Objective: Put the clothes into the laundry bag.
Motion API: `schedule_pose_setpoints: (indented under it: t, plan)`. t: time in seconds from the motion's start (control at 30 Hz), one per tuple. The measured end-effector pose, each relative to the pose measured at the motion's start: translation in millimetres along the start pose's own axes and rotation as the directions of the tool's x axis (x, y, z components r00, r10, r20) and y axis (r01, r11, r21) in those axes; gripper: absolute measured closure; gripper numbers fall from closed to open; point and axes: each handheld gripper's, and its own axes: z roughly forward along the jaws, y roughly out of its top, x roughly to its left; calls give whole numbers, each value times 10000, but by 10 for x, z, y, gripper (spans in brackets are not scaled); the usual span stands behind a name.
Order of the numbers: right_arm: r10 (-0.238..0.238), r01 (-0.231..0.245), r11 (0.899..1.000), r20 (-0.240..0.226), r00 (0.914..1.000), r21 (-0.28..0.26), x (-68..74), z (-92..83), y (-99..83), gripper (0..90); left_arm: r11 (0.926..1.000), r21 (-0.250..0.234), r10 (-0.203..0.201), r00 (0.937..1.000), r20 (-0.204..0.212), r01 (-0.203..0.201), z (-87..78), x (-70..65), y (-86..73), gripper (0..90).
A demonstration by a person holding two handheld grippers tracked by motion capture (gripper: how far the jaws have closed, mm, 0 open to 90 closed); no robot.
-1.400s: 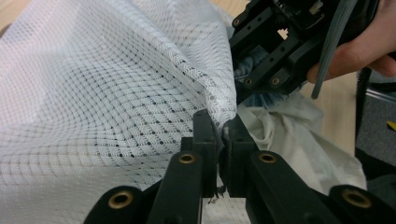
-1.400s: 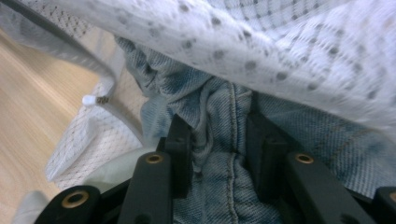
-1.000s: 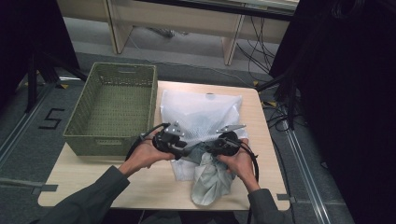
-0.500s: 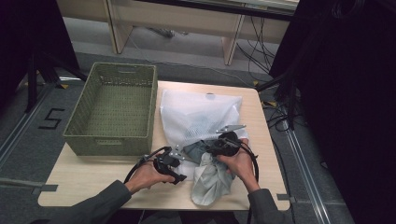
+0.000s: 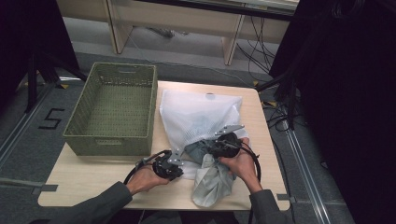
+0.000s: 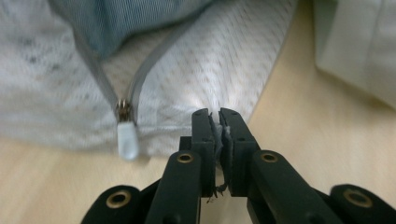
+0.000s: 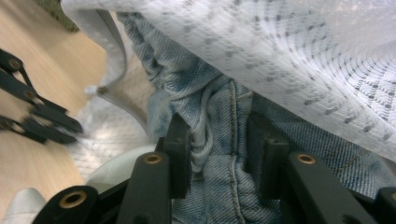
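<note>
White mesh is the stuff at stake here: a mesh laundry bag [image 5: 201,116] lies on the wooden table [image 5: 93,175], just right of the green woven basket [image 5: 112,109], which sits at the far left, nothing in it.

Nearer, on the left, the left gripper [image 5: 173,161] now sits low at the bag's near left corner, where a second ago it was higher and hard against the right gripper over the bag's mouth. Its jaws have just been closing, and in the left gripper view they stand pressed together on a thin fold of the bag's edge [image 6: 219,135]. Just left of that pinch, the zip pull [image 6: 127,140] hangs at the end of the open zip. I judge the corner is now anchored, so the mouth can be held steady or stretched.

To the right, the right gripper [image 5: 223,145] has hardly moved and holds at the bag's mouth. Its jaws pinch a bunched seam of pale blue denim, the jeans [image 7: 219,140], with the mesh draped over them. The jeans are partly inside the bag. A pale grey garment [image 5: 212,184] trails out toward the near edge, under the right hand.

The stuffing looks partway done; pushing the denim deeper should come next.
</note>
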Motion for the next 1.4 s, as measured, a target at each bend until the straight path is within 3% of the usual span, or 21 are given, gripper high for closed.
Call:
schedule_pose_setpoints:
  t: [0.03, 0.2, 0.27, 0.3, 0.33, 0.37, 0.43, 0.47, 0.5, 0.57, 0.6, 0.67, 0.8, 1.0, 1.03, 1.07, 1.13, 1.17, 1.2, 1.37, 1.4]
  plan:
    - [-291, 291, 9996, 28, 9996, -53, -10, 8, -4, 655, 10000, 39, -87, 9999, 88, 87, -25, 6, -26, 848]
    - [-448, 449, 9990, 228, 9987, -22, 86, 93, -18, 659, 9984, -166, -534, 9982, 257, 538, -59, -17, -88, 849]
    - [-550, 543, 9979, 202, 9983, 342, 106, 104, 2, 659, 9995, 63, -305, 9991, 293, 303, -91, -12, -104, 850]
    - [-481, 475, 9987, 301, 9984, 202, 119, 152, 4, 660, 9989, 64, -470, 9984, 312, 468, -99, -25, -119, 850]
    - [-627, 611, 9973, 383, 9973, 415, 109, 170, 21, 661, 9995, 304, -59, 9995, 323, 50, -127, 1, -127, 850]
    - [-665, 645, 9973, 585, 9961, 364, 105, 218, 30, 663, 9990, 175, -420, 9985, 337, 415, -123, -14, -143, 850]
    - [-893, 845, 9954, 1153, 9893, 459, 70, 281, 71, 669, 9992, 234, -324, 9987, 394, 315, -140, 4, -152, 849]
    - [-934, 871, 9949, 1403, 9857, 505, 57, 303, 90, 669, 9982, 164, -586, 9975, 389, 580, -141, -8, -158, 850]
    - [-990, 938, 9949, 1805, 9786, 370, 17, 341, 130, 671, 9987, 338, -402, 9984, 400, 388, -155, 5, -160, 849]
    - [-827, 823, 9966, 2113, 9739, 105, -39, 350, 185, 671, 9964, 239, -830, 9954, 469, 819, -153, -12, -172, 849]
    - [-803, 854, 9963, 2384, 9678, -110, -92, 349, 208, 671, 9979, 474, -474, 9975, 519, 450, -176, 28, -174, 848]
    - [-433, 549, 9979, 2766, 9600, -344, -191, 343, 237, 669, 9960, 436, -810, 9949, 607, 784, -182, 41, -189, 847]
    - [585, -459, 9968, 2042, 9772, -659, -287, 375, 182, 623, 9957, 510, -800, 9953, 546, 772, -194, 39, -193, 841]
    - [750, -685, 9923, 607, 9953, -1034, -178, 228, 160, 464, 9950, 553, -859, 9947, 569, 827, -196, 43, -190, 831]
    - [345, -325, 9951, 192, 9992, -935, -143, 140, 147, 442, 9949, 541, -880, 9944, 592, 848, -194, 45, -191, 827]
    - [299, -280, 9912, 130, 9995, -1295, -98, 103, 121, 431, 9948, 542, -892, 9943, 592, 860, -193, 44, -190, 826]
    - [167, -193, 9949, -272, 9995, -990, -54, -54, 89, 415, 9937, 567, -1001, 9931, 609, 967, -192, 39, -190, 824]
    - [358, -430, 9893, -533, 9979, -1396, 6, -132, 35, 404, 9936, 562, -1014, 9930, 610, 980, -192, 39, -190, 823]
    - [106, -184, 9907, -581, 9983, -1346, 20, -207, -5, 399, 9936, 565, -1010, 9930, 605, 977, -192, 38, -190, 823]
    - [106, -148, 9929, -362, 9993, -1182, 103, -376, -264, 371, 9941, 569, -961, 9935, 614, 927, -192, 45, -185, 822]
    - [309, -347, 9958, -466, 9984, -847, 112, -409, -325, 364, 9942, 574, -948, 9937, 599, 914, -192, 44, -184, 822]
